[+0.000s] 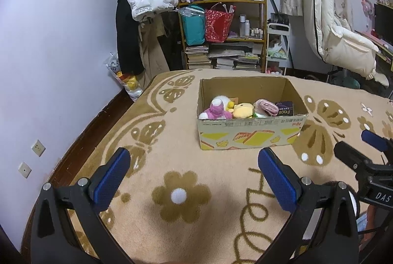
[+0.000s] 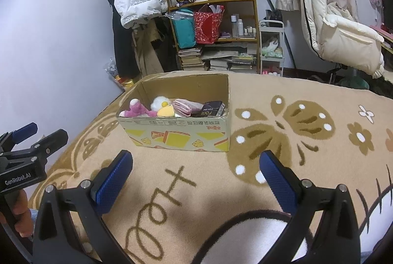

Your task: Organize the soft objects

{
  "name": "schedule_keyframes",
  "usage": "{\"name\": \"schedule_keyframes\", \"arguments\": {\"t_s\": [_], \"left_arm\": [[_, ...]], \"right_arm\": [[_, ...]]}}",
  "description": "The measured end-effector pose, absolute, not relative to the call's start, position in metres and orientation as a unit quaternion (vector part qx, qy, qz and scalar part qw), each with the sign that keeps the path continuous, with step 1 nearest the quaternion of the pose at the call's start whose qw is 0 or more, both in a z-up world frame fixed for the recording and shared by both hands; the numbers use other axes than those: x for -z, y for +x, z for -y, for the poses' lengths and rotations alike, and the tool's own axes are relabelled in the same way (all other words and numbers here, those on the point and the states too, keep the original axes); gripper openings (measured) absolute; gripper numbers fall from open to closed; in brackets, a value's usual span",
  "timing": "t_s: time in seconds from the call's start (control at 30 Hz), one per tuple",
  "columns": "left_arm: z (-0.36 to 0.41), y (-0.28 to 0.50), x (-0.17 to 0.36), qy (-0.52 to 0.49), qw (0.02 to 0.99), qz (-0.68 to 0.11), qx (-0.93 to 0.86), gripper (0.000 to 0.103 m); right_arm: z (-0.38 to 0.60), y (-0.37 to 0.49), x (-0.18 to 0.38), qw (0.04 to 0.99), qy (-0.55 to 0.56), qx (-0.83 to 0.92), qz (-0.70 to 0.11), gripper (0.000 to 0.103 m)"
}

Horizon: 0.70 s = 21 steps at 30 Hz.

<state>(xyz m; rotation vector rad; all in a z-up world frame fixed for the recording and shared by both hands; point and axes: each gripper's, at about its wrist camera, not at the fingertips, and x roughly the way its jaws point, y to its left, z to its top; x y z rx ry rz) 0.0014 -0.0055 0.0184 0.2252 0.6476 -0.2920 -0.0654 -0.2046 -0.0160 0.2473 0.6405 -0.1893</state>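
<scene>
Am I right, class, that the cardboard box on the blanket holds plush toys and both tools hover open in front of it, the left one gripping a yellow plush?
Not quite. The left tool grips nothing; in the left wrist view its fingers stand apart over bare blanket. The yellow plush lies inside the cardboard box. The right tool is open too.

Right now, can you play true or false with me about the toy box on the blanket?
1. The cardboard box has soft toys inside. True.
2. The left hand-held gripper is squeezing a toy. False: it is open and holds nothing.
3. A purple plush lies at the box's left end. True.
4. The yellow plush sits on the blanket outside the box. False: it is in the box.
5. The right hand-held gripper is open. True.
</scene>
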Motion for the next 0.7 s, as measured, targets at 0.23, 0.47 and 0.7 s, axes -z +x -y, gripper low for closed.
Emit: {"name": "schedule_keyframes", "arguments": {"t_s": [0.23,0.47,0.7], "left_arm": [[0.0066,0.0016,-0.0168,0.114,0.93,-0.317,0.145,0.103],[0.0076,0.0009,-0.0155,0.117,0.93,-0.316,0.147,0.103],[0.007,0.0007,-0.0145,0.115,0.931,-0.315,0.147,0.103]], "right_arm": [[0.2057,-0.0654,0.0154,0.937,0.121,0.092,-0.314,0.103],[0.2043,-0.0648,0.0158,0.936,0.123,0.093,-0.316,0.103],[0.2058,-0.065,0.0158,0.936,0.122,0.091,-0.316,0.103]]}}
